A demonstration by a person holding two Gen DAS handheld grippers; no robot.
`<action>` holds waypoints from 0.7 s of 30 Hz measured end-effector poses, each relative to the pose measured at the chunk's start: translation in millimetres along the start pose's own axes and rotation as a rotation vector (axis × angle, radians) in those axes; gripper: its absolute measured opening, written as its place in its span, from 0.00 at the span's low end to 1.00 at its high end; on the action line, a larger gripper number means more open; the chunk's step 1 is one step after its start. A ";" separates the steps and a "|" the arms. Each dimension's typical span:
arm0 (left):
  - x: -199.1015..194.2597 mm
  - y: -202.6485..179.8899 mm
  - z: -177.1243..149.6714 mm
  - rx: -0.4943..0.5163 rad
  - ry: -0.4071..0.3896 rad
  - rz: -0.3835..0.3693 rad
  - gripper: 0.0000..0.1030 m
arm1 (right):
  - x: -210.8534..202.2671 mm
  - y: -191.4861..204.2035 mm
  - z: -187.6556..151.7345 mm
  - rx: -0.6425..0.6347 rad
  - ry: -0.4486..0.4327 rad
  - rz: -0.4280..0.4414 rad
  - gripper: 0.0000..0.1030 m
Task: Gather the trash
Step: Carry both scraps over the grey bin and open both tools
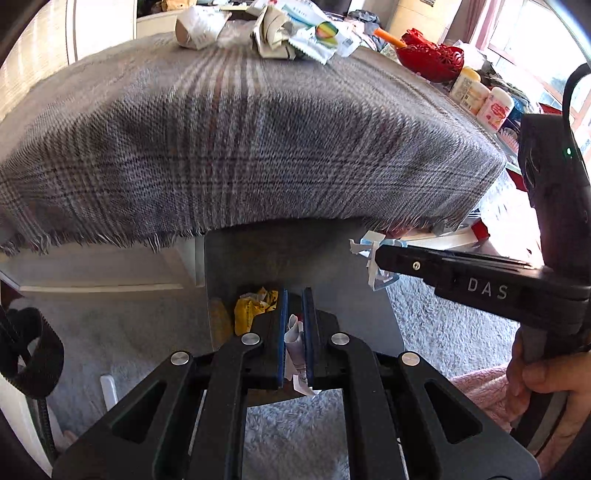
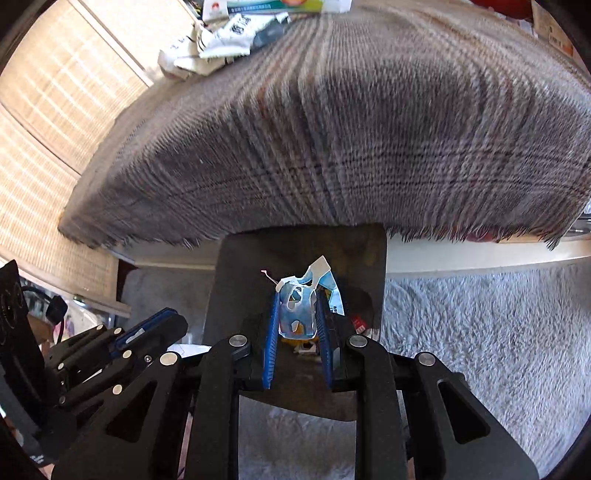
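My left gripper [image 1: 295, 295] is shut on a white crumpled paper scrap [image 1: 296, 341], held over the open grey bin [image 1: 229, 266] below the table edge. A yellow wrapper [image 1: 253, 308] lies inside the bin. My right gripper [image 2: 297, 295] is shut on a torn blue-and-white wrapper [image 2: 299, 308], also above the grey bin [image 2: 236, 280]. The right gripper [image 1: 376, 258] shows from the side in the left wrist view, with the blue wrapper [image 1: 369, 251] sticking out of its tip. More trash [image 1: 291, 33] lies heaped at the far side of the table.
A grey plaid cloth [image 1: 240, 140] covers the table and hangs over its near edge above the bin. A red basket [image 1: 432, 55] and small bottles [image 1: 480, 99] stand at the table's right. Pale shaggy carpet [image 2: 480, 350] covers the floor. A hand [image 1: 543, 376] grips the right tool.
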State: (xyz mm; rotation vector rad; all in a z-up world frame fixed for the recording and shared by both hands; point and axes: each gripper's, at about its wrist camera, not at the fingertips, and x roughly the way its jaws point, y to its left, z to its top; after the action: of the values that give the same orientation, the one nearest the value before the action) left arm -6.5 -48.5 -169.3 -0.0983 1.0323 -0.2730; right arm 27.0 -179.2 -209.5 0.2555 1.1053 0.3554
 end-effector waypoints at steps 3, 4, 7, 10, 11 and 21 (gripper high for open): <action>5.9 1.9 -1.1 0.002 0.011 0.003 0.06 | 4.2 0.2 -0.5 0.004 0.014 0.003 0.20; 8.2 0.8 -0.5 0.004 0.016 0.001 0.06 | 5.1 -0.4 -1.1 0.000 0.021 0.001 0.20; 14.6 -0.1 -2.0 0.009 0.029 0.008 0.06 | 6.0 -0.5 -1.8 0.000 0.020 0.000 0.20; 19.2 1.3 -2.4 0.007 0.043 0.013 0.07 | 6.1 -2.4 -0.2 0.006 0.016 -0.005 0.21; 20.0 2.1 -2.4 0.005 0.046 0.014 0.07 | 6.0 -3.1 0.4 0.008 0.016 -0.006 0.23; 21.2 6.0 -0.6 -0.009 0.046 0.038 0.40 | 0.9 -3.1 6.9 0.013 -0.007 -0.031 0.34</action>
State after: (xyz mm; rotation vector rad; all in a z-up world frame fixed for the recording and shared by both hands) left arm 4.2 -48.5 -188.5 -0.0803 1.0804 -0.2371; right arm 34.1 -181.9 -208.5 0.2507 1.1042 0.3194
